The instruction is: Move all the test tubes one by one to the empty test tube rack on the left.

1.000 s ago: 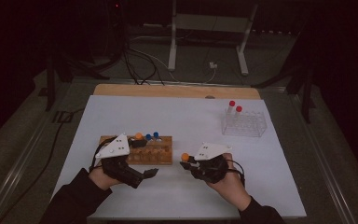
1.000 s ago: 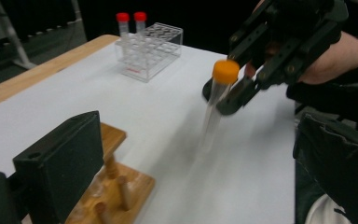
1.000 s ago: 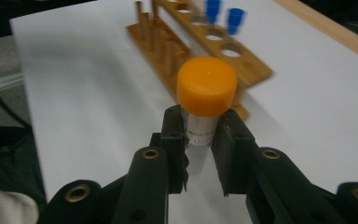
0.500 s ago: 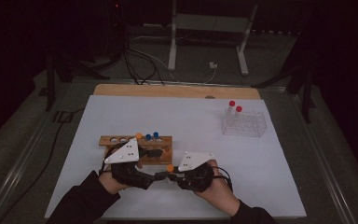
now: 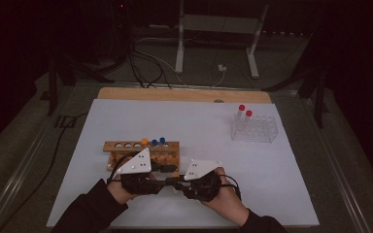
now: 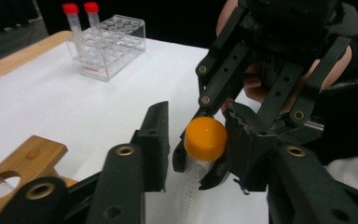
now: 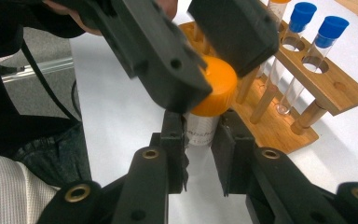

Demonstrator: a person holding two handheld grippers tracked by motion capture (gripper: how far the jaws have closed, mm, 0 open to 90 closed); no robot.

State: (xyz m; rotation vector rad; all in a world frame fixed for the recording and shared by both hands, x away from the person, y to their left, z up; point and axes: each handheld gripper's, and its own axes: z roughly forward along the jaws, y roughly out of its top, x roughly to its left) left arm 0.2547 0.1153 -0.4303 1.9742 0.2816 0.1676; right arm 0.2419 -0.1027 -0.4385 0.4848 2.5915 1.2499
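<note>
Orange-capped tube (image 7: 205, 109) hangs between my two grippers near the table's (image 5: 272, 174) front edge, just before the wooden rack (image 5: 141, 151), my right gripper (image 7: 200, 140) clenched on its body and my left gripper (image 6: 193, 149), jaws just closing, around its cap (image 6: 205, 138).

A clear plastic grid rack (image 5: 254, 129) stands on the right far part of the white surface (image 5: 194, 126), with two red-capped clear tubes (image 5: 244, 112) upright in its left back corner. Well apart from it, toward the near left, a light wooden rack with round holes (image 5: 141, 148) carries two blue-capped clear tubes (image 5: 158, 142) side by side. A bare wooden strip (image 5: 184, 94) runs along the surface's far edge.
</note>
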